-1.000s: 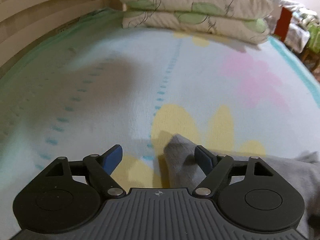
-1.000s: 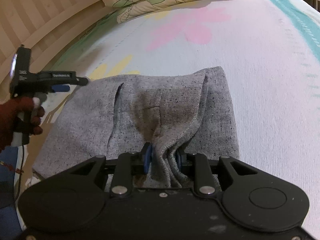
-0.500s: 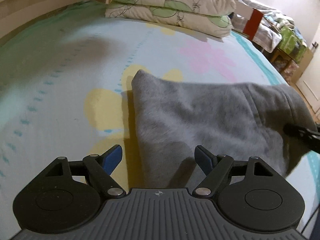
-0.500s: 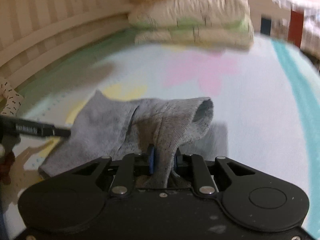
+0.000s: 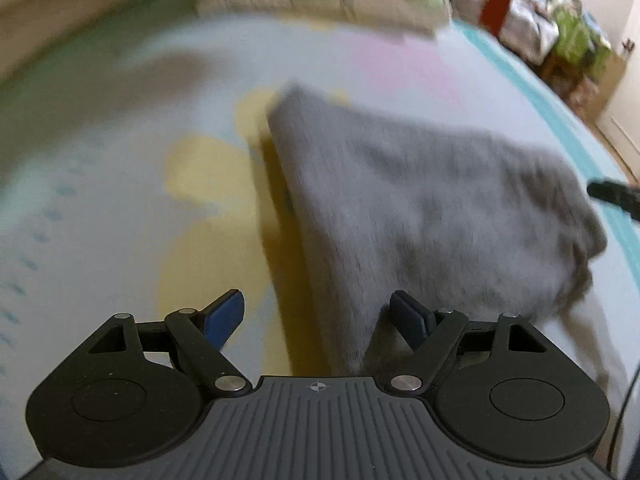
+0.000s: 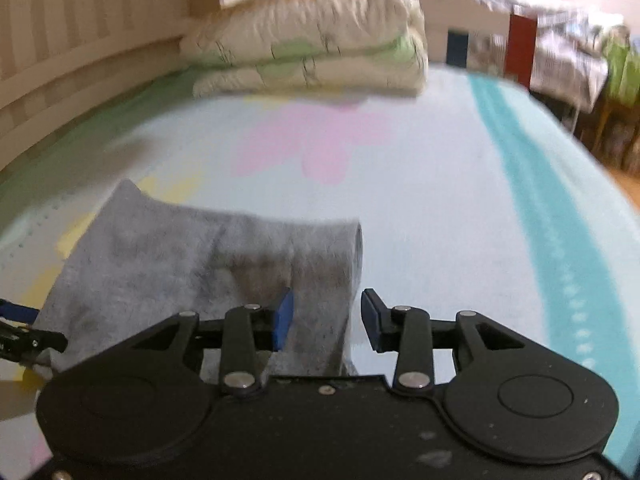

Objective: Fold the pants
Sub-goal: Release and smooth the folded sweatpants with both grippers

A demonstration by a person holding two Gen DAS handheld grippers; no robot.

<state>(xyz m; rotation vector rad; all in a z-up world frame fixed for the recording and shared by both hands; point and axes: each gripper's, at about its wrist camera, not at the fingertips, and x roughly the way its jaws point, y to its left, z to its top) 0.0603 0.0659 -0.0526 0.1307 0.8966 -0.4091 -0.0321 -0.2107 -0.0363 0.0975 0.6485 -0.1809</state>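
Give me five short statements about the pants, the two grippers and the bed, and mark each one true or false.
1. The grey pants lie on a flowered bedsheet. True.
2. The right gripper is clamped tight on the cloth. False: its jaws have just been opening, with cloth between them that the right pad no longer touches.
3. The left gripper stands open. True; the pants' near edge lies between its jaws, unpinched.
4. The pillows sit on top of the pants. False: they are stacked at the far end of the bed, apart from the pants.
5. The sheet carries a teal stripe along one side. True.
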